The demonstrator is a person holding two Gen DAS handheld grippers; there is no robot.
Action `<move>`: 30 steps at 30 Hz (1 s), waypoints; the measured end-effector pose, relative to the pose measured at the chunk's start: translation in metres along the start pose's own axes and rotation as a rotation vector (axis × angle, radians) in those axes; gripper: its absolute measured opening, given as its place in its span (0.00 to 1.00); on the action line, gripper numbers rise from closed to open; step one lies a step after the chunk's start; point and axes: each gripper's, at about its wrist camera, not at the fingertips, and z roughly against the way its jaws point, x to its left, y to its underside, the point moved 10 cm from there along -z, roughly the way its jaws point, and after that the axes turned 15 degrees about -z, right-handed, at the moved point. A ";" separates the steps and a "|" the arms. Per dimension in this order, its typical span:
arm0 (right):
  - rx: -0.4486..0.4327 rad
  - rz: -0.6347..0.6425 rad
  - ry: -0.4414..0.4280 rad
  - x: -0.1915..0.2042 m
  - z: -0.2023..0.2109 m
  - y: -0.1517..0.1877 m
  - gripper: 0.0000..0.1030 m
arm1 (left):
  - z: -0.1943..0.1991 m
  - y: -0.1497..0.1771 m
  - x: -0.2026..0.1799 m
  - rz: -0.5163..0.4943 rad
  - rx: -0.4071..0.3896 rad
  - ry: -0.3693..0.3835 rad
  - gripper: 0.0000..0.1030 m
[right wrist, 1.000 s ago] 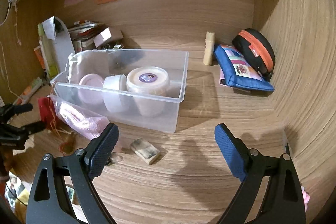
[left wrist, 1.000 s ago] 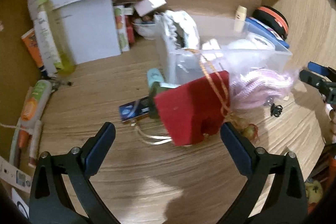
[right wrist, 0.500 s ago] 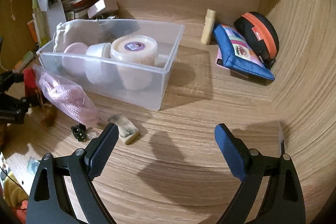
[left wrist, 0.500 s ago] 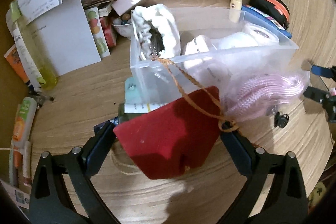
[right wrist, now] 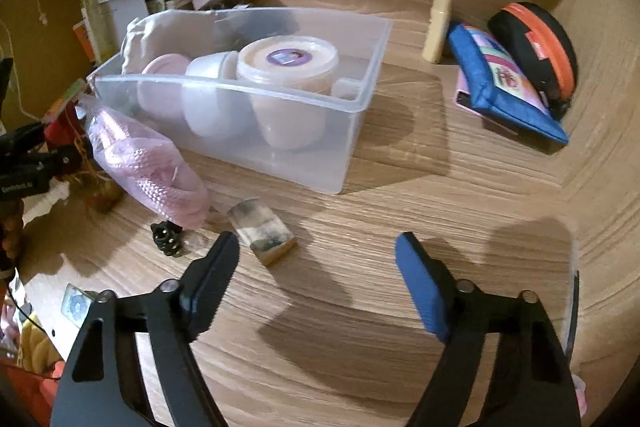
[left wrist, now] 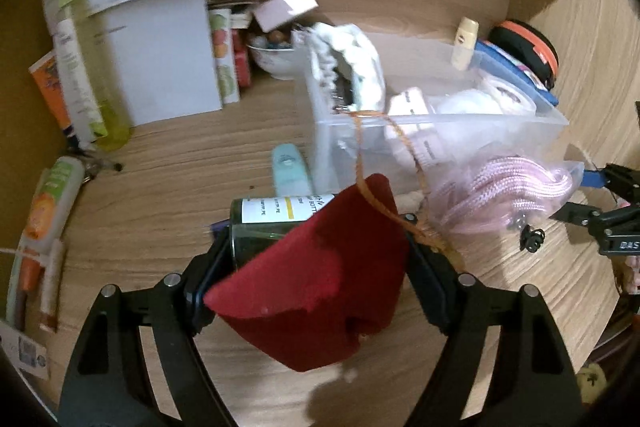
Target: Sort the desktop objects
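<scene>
**Left tool closing on a red pouch**

The left tool (left wrist: 316, 263) has just been narrowing – its pads now press the red pouch (left wrist: 320, 291), at 6 o'clock of the clear bin (left wrist: 440, 119). The right tool (right wrist: 316, 259), also just closing, holds nothing; a small block (right wrist: 262, 233) lies at its 11 o'clock. Next, probably: lift the pouch into the bin, minding its cord (left wrist: 376, 203).

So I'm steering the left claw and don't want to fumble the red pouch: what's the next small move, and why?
Probably finish closing, then lift a little. The left claw has just been closing, and the red pouch sits between its jaws, apparently touching both pads. The pouch's orange cord trails over the clear bin's rim, so lift slowly in case it snags.
</scene>
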 end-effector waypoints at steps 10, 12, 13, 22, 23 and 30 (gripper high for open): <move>0.049 0.071 -0.043 0.031 -0.014 0.006 0.39 | 0.022 0.009 0.019 0.060 -0.061 -0.017 0.78; 0.046 0.075 -0.050 0.033 -0.013 0.006 0.32 | 0.024 0.013 0.023 0.061 -0.052 -0.032 0.78; 0.042 0.077 -0.052 0.034 -0.012 0.007 0.30 | 0.025 0.016 0.026 0.066 -0.049 -0.038 0.78; 0.021 0.066 -0.066 0.034 -0.009 0.011 0.26 | 0.033 0.035 0.037 0.103 -0.028 -0.045 0.78; 0.019 0.060 -0.070 0.033 -0.008 0.011 0.26 | 0.034 0.035 0.037 0.107 -0.029 -0.045 0.78; -0.004 0.015 -0.084 0.022 0.001 0.006 0.25 | 0.049 0.012 0.037 0.092 -0.104 -0.064 0.78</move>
